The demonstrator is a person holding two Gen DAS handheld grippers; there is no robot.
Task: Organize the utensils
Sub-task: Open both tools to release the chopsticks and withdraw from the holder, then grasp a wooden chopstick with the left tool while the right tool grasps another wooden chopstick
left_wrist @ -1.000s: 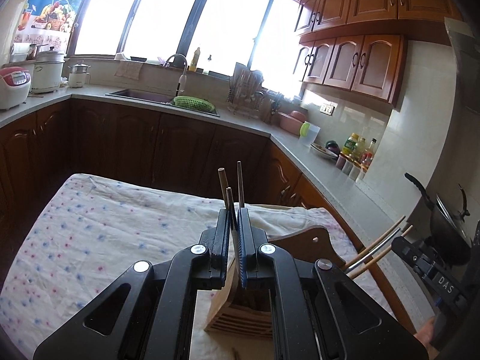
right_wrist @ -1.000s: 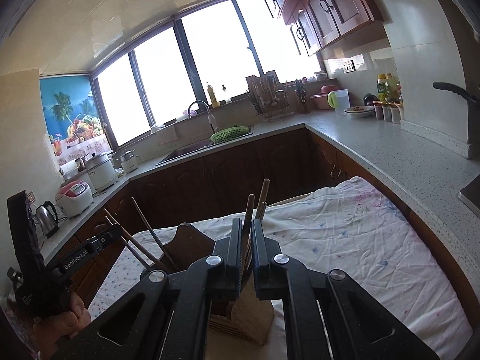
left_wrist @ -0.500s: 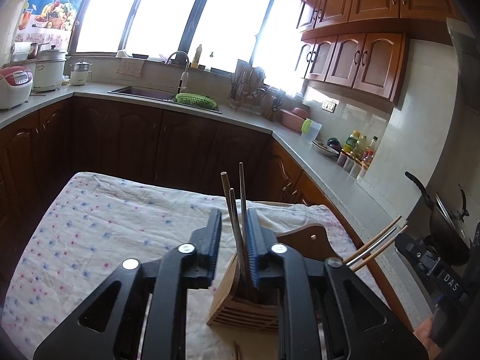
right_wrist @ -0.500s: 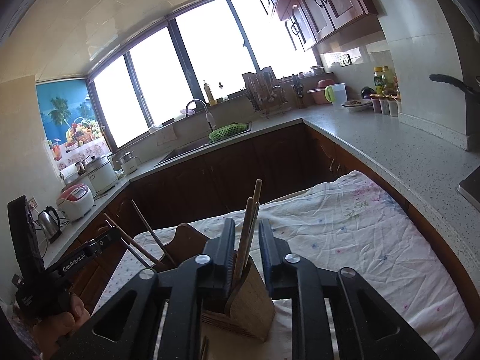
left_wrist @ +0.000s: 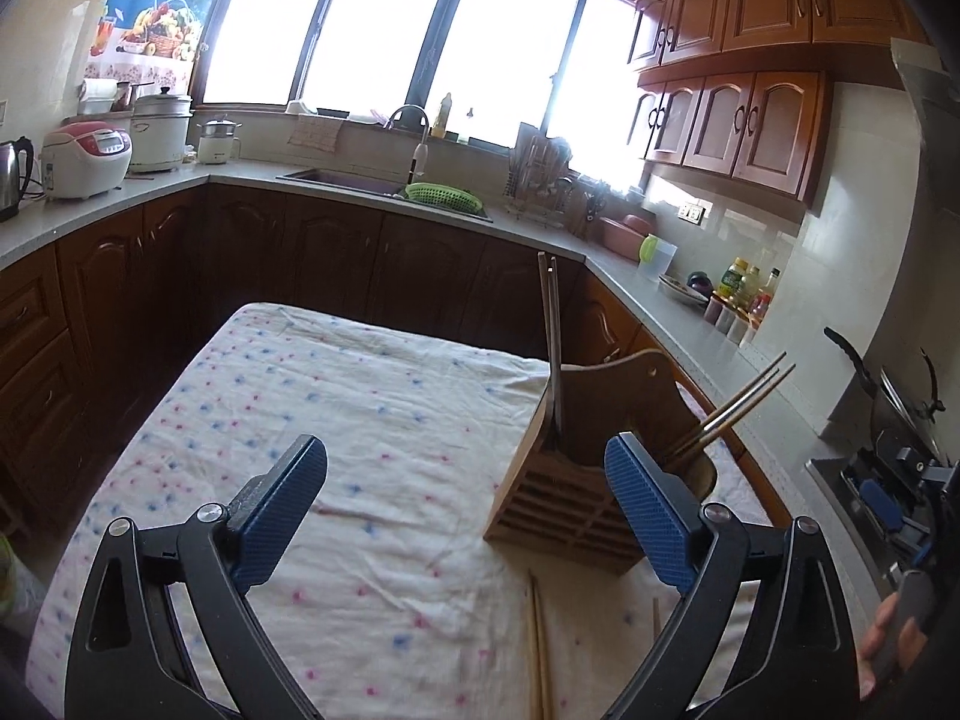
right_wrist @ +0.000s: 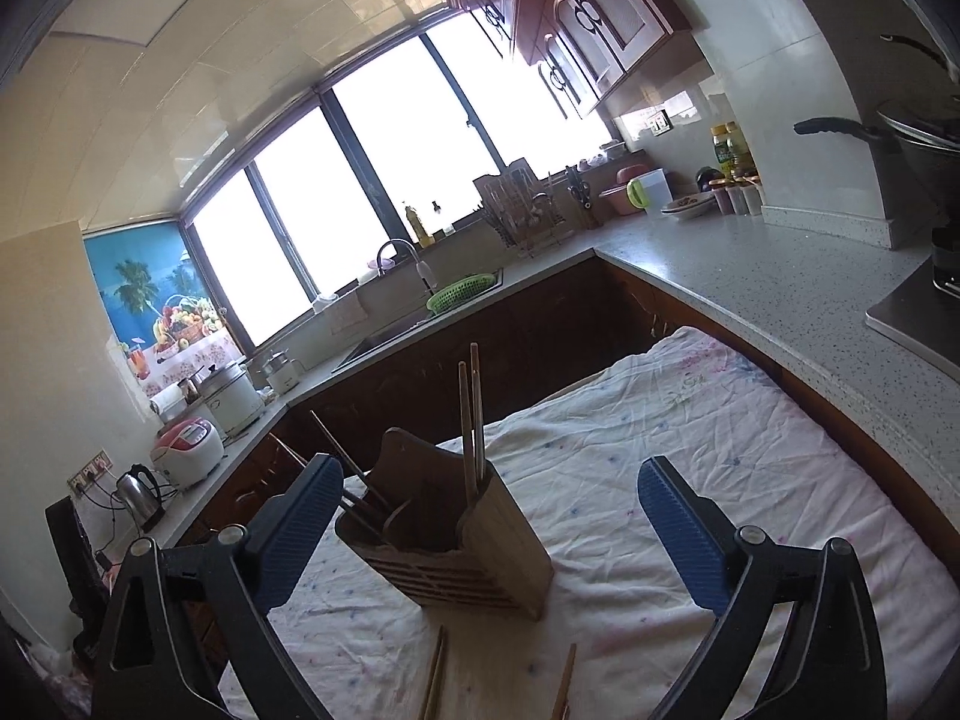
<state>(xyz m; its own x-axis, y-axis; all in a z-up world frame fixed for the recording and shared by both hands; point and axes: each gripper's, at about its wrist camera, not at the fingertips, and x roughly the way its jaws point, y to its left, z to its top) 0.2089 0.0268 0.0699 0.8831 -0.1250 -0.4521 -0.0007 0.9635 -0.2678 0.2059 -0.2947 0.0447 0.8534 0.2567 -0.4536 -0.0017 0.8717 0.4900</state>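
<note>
Standing wide open over the cloth-covered desk [left_wrist: 372, 396], the left tongs [left_wrist: 465, 501] hold nothing, their blue pads [left_wrist: 279, 501] spread far apart with the wooden utensil holder [left_wrist: 576, 498] just beyond the right pad. In the left wrist view the holder sits toward the right side of the desk, on the floral cloth. One pair of chopsticks [left_wrist: 551, 354] stands nearly upright in its left corner, and another pair [left_wrist: 741, 399] leans out to the right from its right compartment. Nearer than the holder, a loose pair of chopsticks [left_wrist: 538, 648] lies flat on the cloth, and a further single stick [left_wrist: 656, 615] peeks out beside the right pad. The right tongs [right_wrist: 492, 534] are likewise fully open and empty, seen in their own view framing the same holder [right_wrist: 480, 552], which stands between the pads but apart from both. From this side the upright chopsticks [right_wrist: 471, 420] rise from the holder's right corner, while the leaning ones [right_wrist: 342, 456] angle away to the left behind the left pad. Two loose chopsticks [right_wrist: 435, 681] and another stick [right_wrist: 564, 684] lie on the cloth near the bottom edge.
</note>
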